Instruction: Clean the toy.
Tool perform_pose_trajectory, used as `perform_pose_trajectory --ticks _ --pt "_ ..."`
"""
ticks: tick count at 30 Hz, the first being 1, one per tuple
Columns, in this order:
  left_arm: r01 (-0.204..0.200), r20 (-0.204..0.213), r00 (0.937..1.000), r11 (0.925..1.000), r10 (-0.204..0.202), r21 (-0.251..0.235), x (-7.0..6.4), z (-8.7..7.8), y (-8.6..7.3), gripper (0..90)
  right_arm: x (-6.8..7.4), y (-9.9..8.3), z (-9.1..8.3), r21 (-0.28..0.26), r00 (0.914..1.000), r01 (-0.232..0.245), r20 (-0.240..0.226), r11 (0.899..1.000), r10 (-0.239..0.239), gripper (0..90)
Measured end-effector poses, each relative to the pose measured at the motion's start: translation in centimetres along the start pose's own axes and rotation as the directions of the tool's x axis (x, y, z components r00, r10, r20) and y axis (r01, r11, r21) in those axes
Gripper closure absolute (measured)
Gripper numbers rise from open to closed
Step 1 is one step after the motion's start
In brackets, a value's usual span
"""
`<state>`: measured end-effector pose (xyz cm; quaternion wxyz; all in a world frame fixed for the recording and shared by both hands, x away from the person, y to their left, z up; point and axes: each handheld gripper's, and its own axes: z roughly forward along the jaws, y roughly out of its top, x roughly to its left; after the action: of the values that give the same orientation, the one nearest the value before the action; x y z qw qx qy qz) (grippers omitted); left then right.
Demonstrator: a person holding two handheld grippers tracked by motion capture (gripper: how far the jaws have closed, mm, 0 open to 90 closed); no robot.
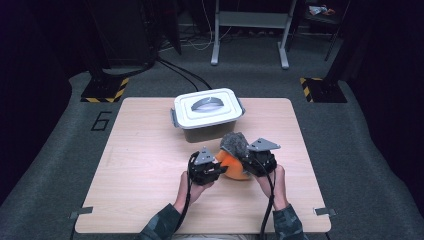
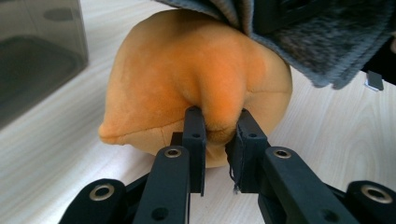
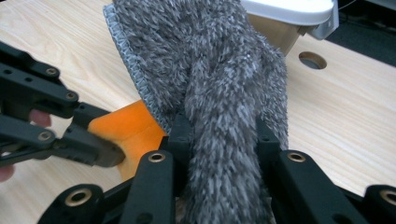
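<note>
Now the left tool (image 2: 218,122) is pinching a fold of the orange plush toy (image 2: 187,70), which is lying on the tabletop (image 1: 145,165) in front of the closed grey box (image 1: 208,113) with a white lid. Meanwhile the right tool (image 3: 223,133) is gripping a thick fold of the grey fluffy cloth (image 3: 205,60), and this cloth is draping over the top of the toy, between the 2 tools and near the person's hands.

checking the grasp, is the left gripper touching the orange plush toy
Touching. The left gripper view shows the left gripper pinching a fold of the orange plush toy between its fingers.
</note>
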<state>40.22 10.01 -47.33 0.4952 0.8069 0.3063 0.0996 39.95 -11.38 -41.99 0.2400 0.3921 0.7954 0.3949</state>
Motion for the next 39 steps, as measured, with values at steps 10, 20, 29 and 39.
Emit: perform_pose_trajectory --ticks 10,20,29,39 --pt "0.032 -0.024 0.9992 0.9994 -0.032 0.009 0.3 0.7 -0.3 78.0 -1.1 -0.9 0.9 0.024 0.9983 -0.007 0.057 1.0 0.006 69.5" --pt "0.052 -0.026 0.9984 0.9986 -0.051 0.013 0.4 0.7 -0.3 77.9 -2.3 -2.4 0.6 0.057 0.9922 -0.058 0.113 0.997 0.052 69.4" --pt "0.06 -0.026 0.9979 0.9982 -0.06 0.006 0.4 0.8 -0.3 77.9 -4.2 -4.6 1.4 0.095 0.98 -0.136 0.159 0.986 0.12 69.6" --pt "0.064 -0.03 0.9975 0.998 -0.063 0.005 0.6 0.8 -0.3 77.7 -5.4 -6.9 3.2 0.185 0.9679 -0.205 0.184 0.961 0.171 69.7"
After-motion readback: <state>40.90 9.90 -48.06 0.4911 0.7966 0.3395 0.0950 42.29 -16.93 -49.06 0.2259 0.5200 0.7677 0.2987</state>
